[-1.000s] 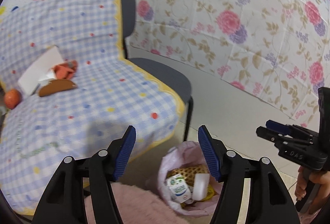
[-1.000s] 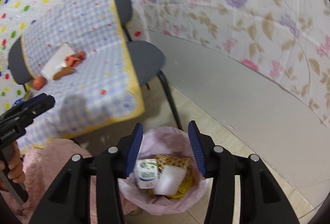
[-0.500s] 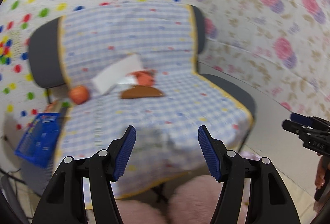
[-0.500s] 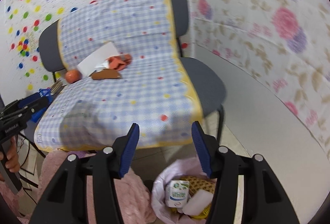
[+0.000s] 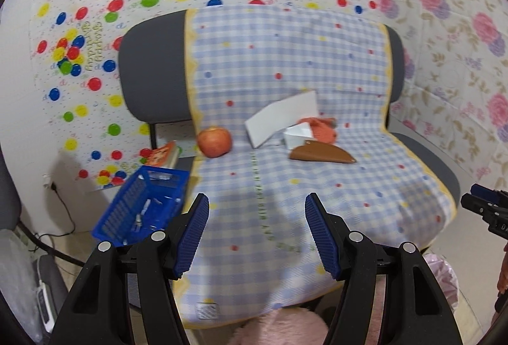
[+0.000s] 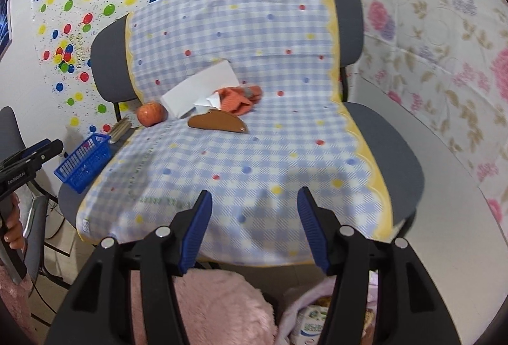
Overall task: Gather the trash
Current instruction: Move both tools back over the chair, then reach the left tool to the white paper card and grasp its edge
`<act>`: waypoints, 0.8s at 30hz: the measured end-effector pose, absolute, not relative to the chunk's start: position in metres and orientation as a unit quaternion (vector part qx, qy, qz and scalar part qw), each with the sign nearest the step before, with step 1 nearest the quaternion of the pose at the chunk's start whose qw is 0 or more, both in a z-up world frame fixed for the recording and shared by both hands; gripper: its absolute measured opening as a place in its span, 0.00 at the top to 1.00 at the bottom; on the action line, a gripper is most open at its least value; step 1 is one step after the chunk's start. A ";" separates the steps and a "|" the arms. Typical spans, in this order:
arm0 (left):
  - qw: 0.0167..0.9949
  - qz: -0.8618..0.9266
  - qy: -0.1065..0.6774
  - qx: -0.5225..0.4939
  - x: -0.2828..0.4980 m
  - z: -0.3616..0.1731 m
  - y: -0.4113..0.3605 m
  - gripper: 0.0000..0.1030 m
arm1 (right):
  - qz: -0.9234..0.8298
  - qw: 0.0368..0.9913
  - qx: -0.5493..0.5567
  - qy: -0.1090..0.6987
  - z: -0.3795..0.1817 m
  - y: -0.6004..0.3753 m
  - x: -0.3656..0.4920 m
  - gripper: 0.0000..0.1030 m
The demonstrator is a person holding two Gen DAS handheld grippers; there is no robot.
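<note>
Right wrist view: 2 empty grippers, right gripper (image 6: 252,227) opening, left gripper (image 5: 257,237) released; crumpled white paper (image 6: 208,102) looks light, pinch its raised fold.

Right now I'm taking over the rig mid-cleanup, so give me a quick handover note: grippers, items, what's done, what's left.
Left gripper: open, nothing between the jaws.
Right gripper: jaws opening, nothing between them.
Both point at the checkered cloth on the chairs.
On it, far side: apple, white paper, orange cloth, brown curved piece.
Done: pink trash bag, below the right gripper, already holds a carton.
Left: sort the pile and bag the trash.
</note>
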State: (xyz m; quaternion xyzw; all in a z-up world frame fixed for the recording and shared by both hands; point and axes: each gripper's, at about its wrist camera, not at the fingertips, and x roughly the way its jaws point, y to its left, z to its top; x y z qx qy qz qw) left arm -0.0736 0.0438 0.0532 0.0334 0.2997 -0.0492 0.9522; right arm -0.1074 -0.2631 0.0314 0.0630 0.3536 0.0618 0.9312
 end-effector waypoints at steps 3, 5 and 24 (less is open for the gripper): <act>0.953 -0.040 0.299 0.037 -0.066 0.060 0.051 0.38 | 0.072 0.931 0.060 0.353 0.034 -0.256 -0.094 0.43; 0.954 -0.036 0.296 0.041 -0.060 0.065 0.055 0.38 | 0.078 0.932 0.056 0.349 0.037 -0.252 -0.085 0.35; 0.946 -0.070 0.313 0.051 0.105 0.024 0.035 0.27 | 0.117 0.923 0.050 0.364 0.011 -0.232 0.057 0.30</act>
